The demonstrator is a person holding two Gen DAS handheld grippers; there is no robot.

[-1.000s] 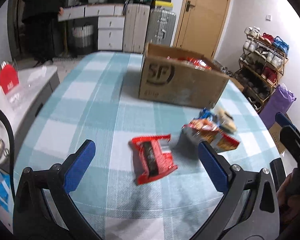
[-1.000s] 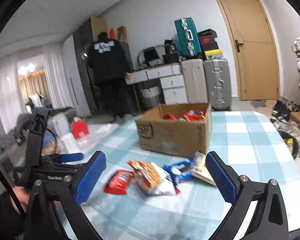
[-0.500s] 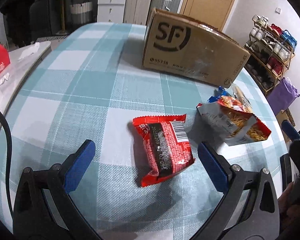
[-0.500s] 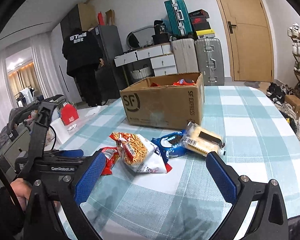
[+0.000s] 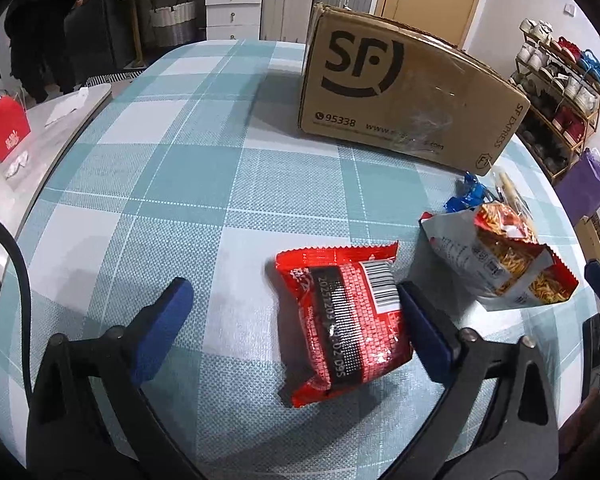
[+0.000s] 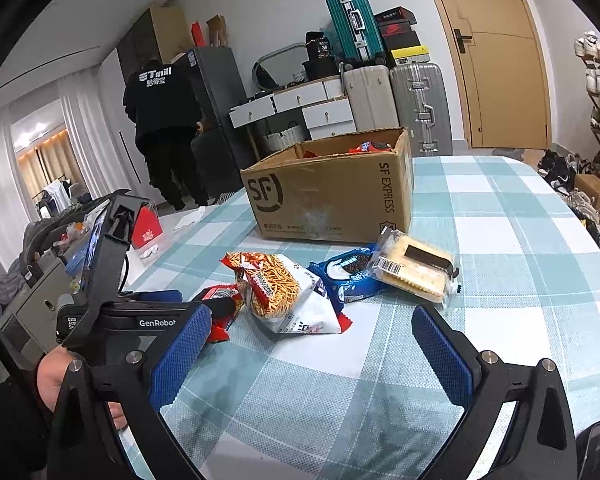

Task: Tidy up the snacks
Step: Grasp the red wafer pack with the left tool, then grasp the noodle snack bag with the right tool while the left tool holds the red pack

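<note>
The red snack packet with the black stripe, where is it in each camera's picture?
Left wrist view: the red snack packet lies flat, low and right of the middle, between the open left claw fingers, close against the right-hand one.
Right wrist view: only a bit of the packet peeks out at lower left, behind the left claw and beside the noodle snack bag.
Shared landmark: the SF cardboard box on the checked table.

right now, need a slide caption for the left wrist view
Open left hand-held gripper low over a red snack packet on the checked tablecloth, SF cardboard box behind.
</note>
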